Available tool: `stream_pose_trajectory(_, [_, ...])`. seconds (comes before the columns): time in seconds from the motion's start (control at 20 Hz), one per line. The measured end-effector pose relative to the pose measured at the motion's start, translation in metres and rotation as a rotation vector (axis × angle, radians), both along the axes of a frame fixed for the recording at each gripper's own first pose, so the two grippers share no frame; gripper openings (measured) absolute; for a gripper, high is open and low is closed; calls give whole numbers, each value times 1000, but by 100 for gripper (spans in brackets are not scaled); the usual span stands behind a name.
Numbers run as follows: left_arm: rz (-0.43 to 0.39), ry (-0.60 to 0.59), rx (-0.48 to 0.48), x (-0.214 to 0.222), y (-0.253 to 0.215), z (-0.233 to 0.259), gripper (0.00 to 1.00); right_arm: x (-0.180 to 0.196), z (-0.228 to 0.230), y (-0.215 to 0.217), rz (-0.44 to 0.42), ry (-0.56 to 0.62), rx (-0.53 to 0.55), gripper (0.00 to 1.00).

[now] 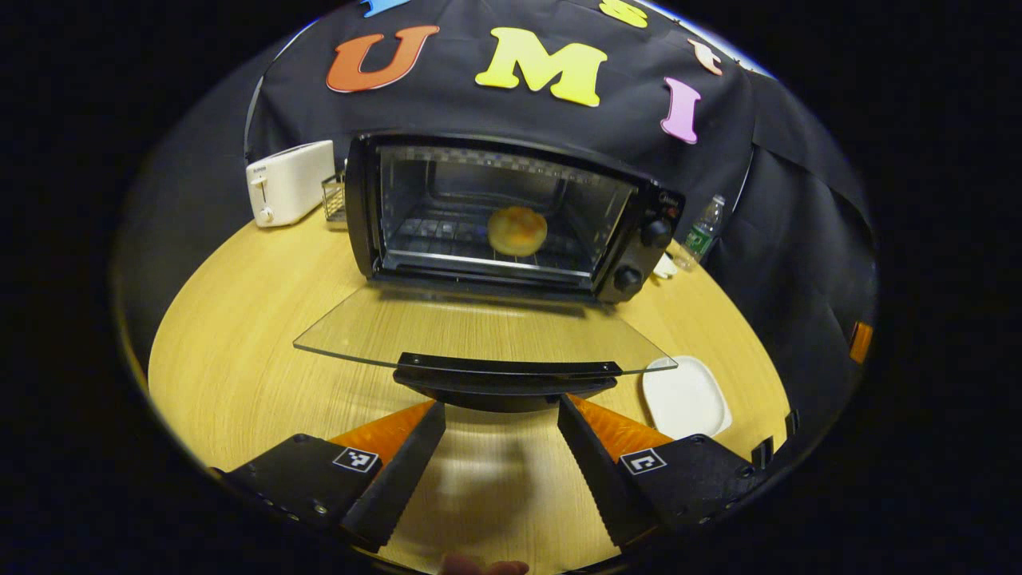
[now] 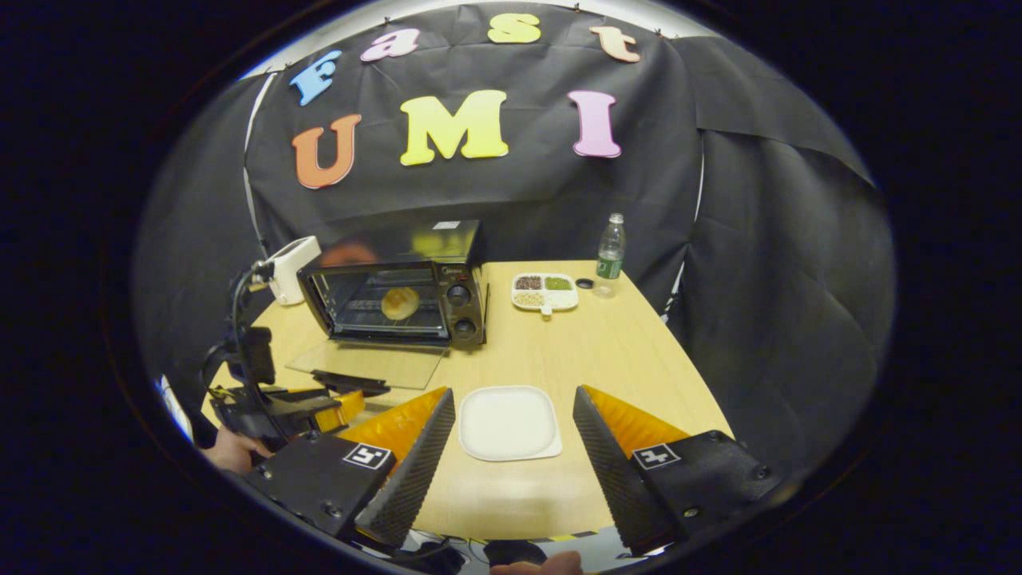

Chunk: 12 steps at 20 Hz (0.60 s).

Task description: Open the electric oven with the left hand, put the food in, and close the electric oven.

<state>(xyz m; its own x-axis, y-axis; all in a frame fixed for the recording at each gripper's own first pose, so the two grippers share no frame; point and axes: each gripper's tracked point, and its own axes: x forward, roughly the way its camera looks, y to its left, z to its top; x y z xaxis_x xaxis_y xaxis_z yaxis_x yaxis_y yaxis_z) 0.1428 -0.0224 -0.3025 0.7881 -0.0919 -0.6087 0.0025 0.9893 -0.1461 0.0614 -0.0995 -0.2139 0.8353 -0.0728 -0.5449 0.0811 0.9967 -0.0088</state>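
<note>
Bun inside open oven, white plate bare, both tongs spread

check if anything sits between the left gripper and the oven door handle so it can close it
Nothing visible does. The left gripper is open and sits just short of the door handle, with bare table under the gap. The glass door lies folded down, and the bun is inside the oven, clear of the door's swing.

Clear glass oven door, wood-grain table.
</note>
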Motion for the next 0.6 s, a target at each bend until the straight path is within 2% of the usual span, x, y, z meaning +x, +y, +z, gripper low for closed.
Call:
stream_pose_trajectory(0.35, [-6, -215, 43, 76, 9, 95, 95, -2, 15, -5, -10, -27, 22, 95])
stream_pose_trajectory(0.6, [7, -321, 65, 84, 9, 156, 95, 14, 49, -25, -7, -110, 8, 94])
